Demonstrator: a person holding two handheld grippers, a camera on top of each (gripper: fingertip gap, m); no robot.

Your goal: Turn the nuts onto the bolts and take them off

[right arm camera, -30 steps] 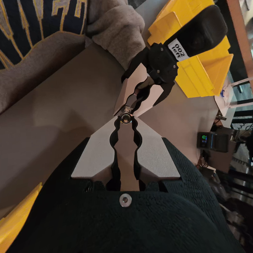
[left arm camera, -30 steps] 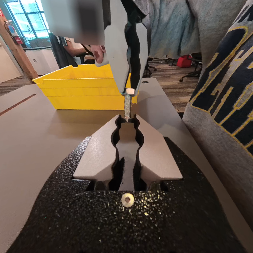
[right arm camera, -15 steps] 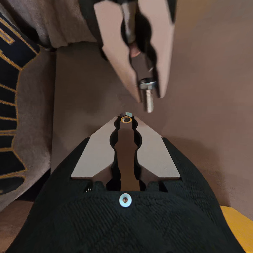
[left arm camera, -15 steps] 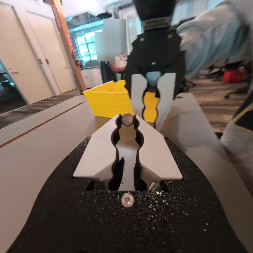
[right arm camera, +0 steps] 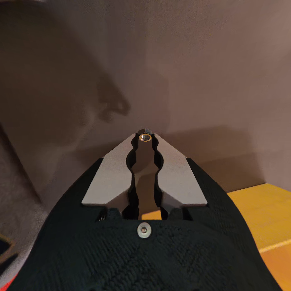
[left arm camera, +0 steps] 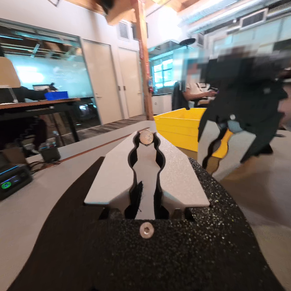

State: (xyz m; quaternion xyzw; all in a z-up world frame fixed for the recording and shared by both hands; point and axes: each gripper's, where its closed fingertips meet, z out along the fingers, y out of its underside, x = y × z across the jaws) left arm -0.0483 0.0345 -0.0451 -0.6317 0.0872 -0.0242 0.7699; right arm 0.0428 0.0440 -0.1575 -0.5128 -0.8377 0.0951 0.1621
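Two grippers: both loaded, parts separated – nut is off the bolt.
Left gripper (left arm camera: 146, 139): grey fingers clamped at the tips on a silver steel bolt (left arm camera: 146, 138); only its round head faces the camera, shank hidden behind.
Right gripper (right arm camera: 144, 136): tips pinched on a small silver hex nut (right arm camera: 144, 136), threaded bore facing the camera, above the grey-brown tabletop (right arm camera: 204, 78).
Same gripper in left view: blurred, off to the right in front of the yellow plastic bin (left arm camera: 178, 124); nut can't be made out there.
Bin, right view: yellow surface (right arm camera: 259, 212) low right, close under the gripper.
Risk 1: nut held only by the very tips on its flats – a knock or a slack squeeze could drop it; a hex nut may roll off the table.
Risk 2: if re-threading comes next, axes look well out of line – cross-threading or jamming likely without realignment.
Risk 3: bolt gripped near the head, so side load could pivot it.
Writing: small marks on the bolt head, too blurred to read; black device (left arm camera: 12, 181) with a lit screen at left, unreadable.
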